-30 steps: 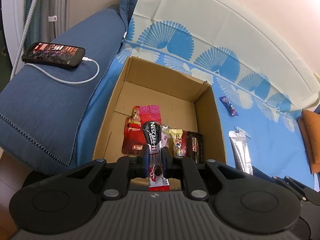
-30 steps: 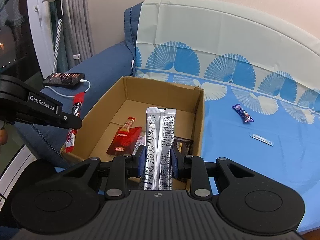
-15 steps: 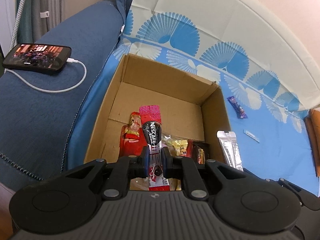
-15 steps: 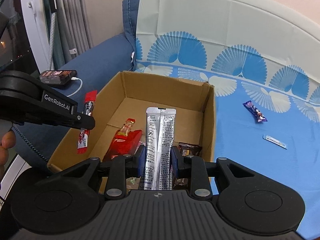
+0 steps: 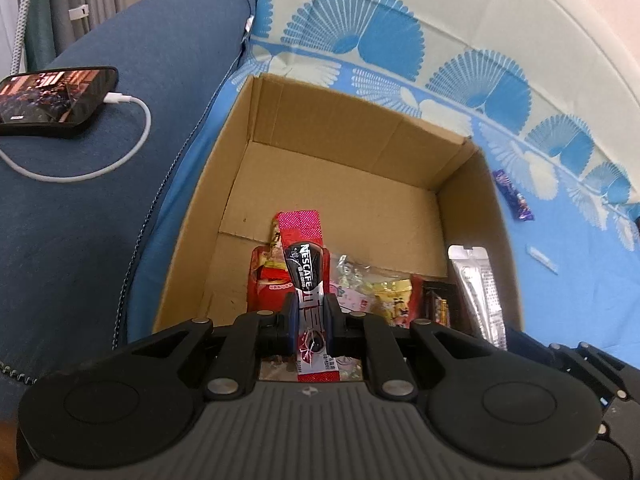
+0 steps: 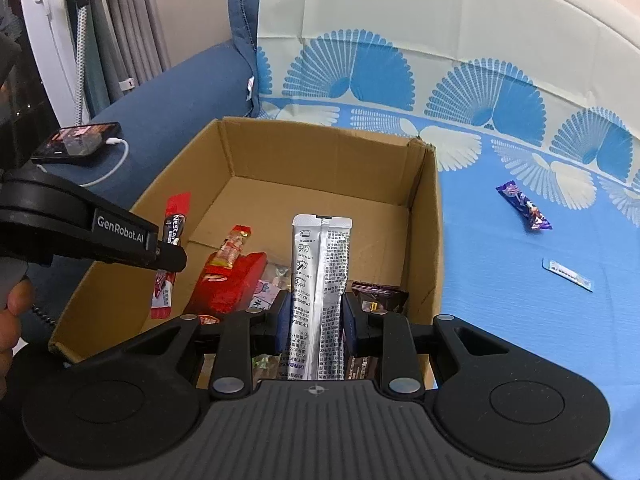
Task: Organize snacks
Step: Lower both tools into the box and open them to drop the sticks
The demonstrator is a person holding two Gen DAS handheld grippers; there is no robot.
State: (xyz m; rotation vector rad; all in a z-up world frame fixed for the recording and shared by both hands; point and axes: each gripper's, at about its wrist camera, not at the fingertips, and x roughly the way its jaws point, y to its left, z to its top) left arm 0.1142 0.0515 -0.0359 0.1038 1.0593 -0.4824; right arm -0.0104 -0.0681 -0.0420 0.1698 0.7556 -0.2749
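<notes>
An open cardboard box (image 5: 352,136) (image 6: 320,148) sits on the blue patterned sofa cover. Inside lie a red packet (image 6: 228,280), a yellow snack (image 5: 394,300) and a dark brown packet (image 6: 376,294). My left gripper (image 5: 308,308) is shut on a red Nescafe stick (image 5: 302,256) and hangs over the box's near left part; in the right wrist view the left gripper (image 6: 168,254) holds that Nescafe stick (image 6: 172,228) above the left wall. My right gripper (image 6: 314,312) is shut on a silver sachet (image 6: 320,264), over the box's near right side; the silver sachet (image 5: 476,280) also shows in the left view.
A purple candy wrapper (image 6: 524,208) (image 5: 514,200) and a small pale strip (image 6: 568,274) lie on the cover right of the box. A phone (image 5: 52,98) on a white charging cable (image 5: 120,152) rests on the blue sofa arm at left. A person's fingers (image 6: 12,308) grip the left tool.
Both grippers have moved forward and down towards the box, each still holding its stick. The box looks larger and nearer; the Nescafe stick now hangs over the box's left wall.
</notes>
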